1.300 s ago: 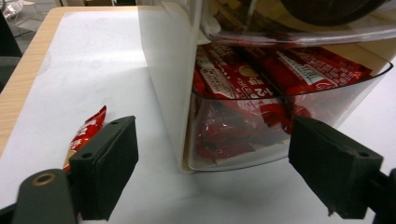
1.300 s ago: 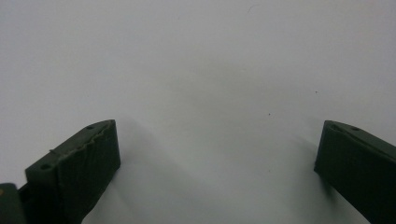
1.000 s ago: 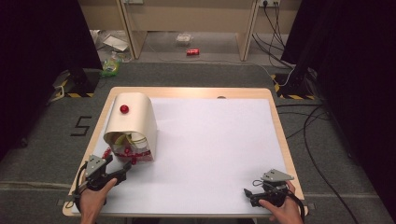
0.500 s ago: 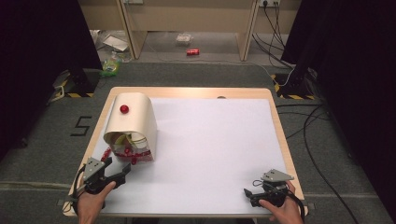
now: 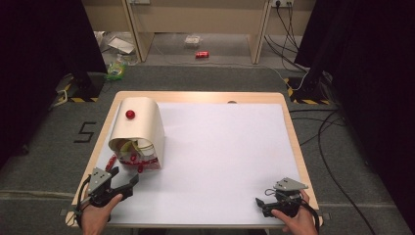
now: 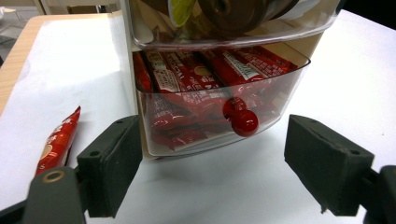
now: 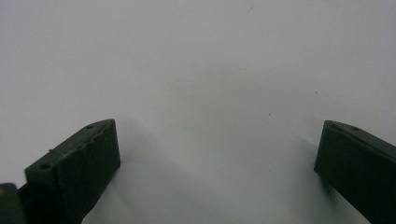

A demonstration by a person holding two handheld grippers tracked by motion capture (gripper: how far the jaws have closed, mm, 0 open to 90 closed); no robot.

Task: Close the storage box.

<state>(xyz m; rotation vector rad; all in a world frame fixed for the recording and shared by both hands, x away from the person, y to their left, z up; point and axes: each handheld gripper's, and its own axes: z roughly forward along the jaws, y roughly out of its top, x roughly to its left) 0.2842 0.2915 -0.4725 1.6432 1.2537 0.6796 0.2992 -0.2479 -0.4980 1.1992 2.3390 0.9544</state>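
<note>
Drawer point(image 6: 219, 116) of clear plastic, the lower one in a small cream cabinet point(image 5: 137, 129), sits straight ahead of the left gripper point(image 6: 212, 175), whose jaws stand wide apart and empty on either side of the drawer's front without touching it. A red round knob point(image 6: 243, 122) sticks out from the drawer's curved front, and red snack packets point(image 6: 187, 79) lie packed inside; their print is too blurred to read. Above the drawer, an upper tray point(image 6: 224, 28) is cut off by the top edge of the left gripper view, so its brownish and yellow contents cannot be made out. One loose red packet point(image 6: 58, 140) lies on the white sheet to the left of the drawer (partly hidden behind the left jaw). In the high view the cabinet stands at the table's point(image 5: 195, 96) left side, with another red knob point(image 5: 130, 114) on its rounded top, and the left gripper point(image 5: 122, 182) is just in front of the drawer. The right gripper point(image 5: 260, 201) rests well apart from the drawer, near the table's front right corner; its jaws are spread wide over bare white sheet point(image 7: 201, 70), holding nothing.
</note>
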